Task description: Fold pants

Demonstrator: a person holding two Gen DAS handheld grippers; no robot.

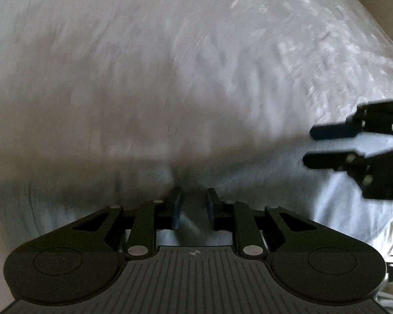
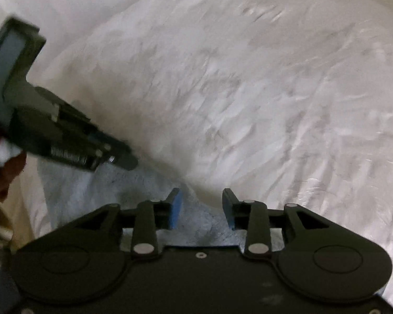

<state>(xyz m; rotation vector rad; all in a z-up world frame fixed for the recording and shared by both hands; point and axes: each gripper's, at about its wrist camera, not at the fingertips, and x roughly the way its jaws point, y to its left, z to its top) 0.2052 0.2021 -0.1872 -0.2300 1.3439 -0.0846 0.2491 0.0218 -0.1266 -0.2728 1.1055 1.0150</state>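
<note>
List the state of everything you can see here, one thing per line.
Left gripper: jaws shut on a fold of the pants.
Right gripper: jaws open, fabric lying between them, not pinched.
Pants: pale blue, lying on the bed, one fold lifted.
Bed cover: white, wrinkled.

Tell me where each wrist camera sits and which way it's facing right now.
Left wrist: behind the left gripper, angled steeply down at pale blue pants on the white bedsheet; the right gripper enters at right.
Right wrist: behind the right gripper, angled down; left gripper and a hand at left.
Shared: pants, sheet, each other's gripper.
</note>
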